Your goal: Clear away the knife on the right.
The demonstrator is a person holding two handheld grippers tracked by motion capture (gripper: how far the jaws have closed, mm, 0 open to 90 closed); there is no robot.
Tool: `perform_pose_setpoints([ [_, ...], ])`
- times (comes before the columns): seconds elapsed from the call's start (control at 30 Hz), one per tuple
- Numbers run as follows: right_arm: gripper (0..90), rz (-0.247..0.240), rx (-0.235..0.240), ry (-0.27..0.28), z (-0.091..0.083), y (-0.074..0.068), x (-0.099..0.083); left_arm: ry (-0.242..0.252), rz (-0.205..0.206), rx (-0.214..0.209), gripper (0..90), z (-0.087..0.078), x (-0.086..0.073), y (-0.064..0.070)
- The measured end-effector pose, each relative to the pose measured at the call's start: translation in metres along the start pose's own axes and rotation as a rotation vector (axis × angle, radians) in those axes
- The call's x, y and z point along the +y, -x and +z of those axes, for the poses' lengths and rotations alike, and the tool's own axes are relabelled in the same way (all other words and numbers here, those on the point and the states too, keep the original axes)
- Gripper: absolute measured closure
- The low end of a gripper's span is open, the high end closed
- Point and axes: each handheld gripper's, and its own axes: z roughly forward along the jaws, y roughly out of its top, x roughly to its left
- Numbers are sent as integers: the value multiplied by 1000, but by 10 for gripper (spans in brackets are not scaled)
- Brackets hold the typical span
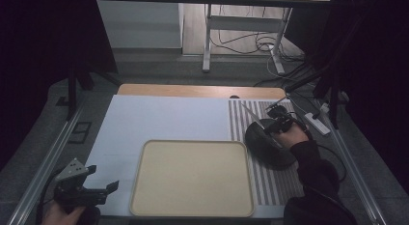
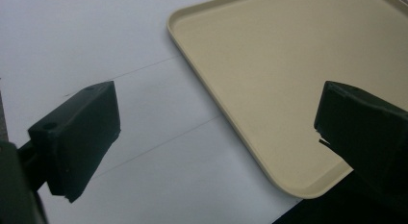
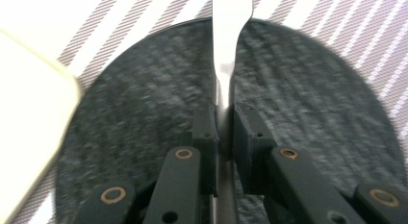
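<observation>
A round dark plate [image 1: 270,150] lies on a striped placemat [image 1: 238,119] at the right of the table. My right gripper [image 1: 271,127] hovers over the plate's far part, shut on a silver metal utensil [image 1: 252,115] that sticks out toward the far left. In the right gripper view the jaws [image 3: 223,113] pinch the utensil's narrow part, and its flat wider end [image 3: 232,17] reaches past the plate [image 3: 308,89] rim. An empty beige tray [image 1: 193,179] sits in the middle. My left gripper [image 1: 103,186] is open near the front left, beside the tray [image 2: 288,65], holding nothing [image 2: 216,130].
A white mat [image 1: 164,119] covers the table's left and middle. The tray's corner [image 3: 29,99] lies close to the plate's left side. Beyond the table stand desk legs and loose cables on the floor [image 1: 260,41]. A white power strip [image 1: 317,122] lies at the right.
</observation>
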Motion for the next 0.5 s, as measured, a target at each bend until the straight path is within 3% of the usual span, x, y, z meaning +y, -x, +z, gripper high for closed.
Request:
perform_pose_setpoints([
  [0.5,802,-86,55,-7,-5,-52,-18,0,-2,-2,31,0,0,0],
])
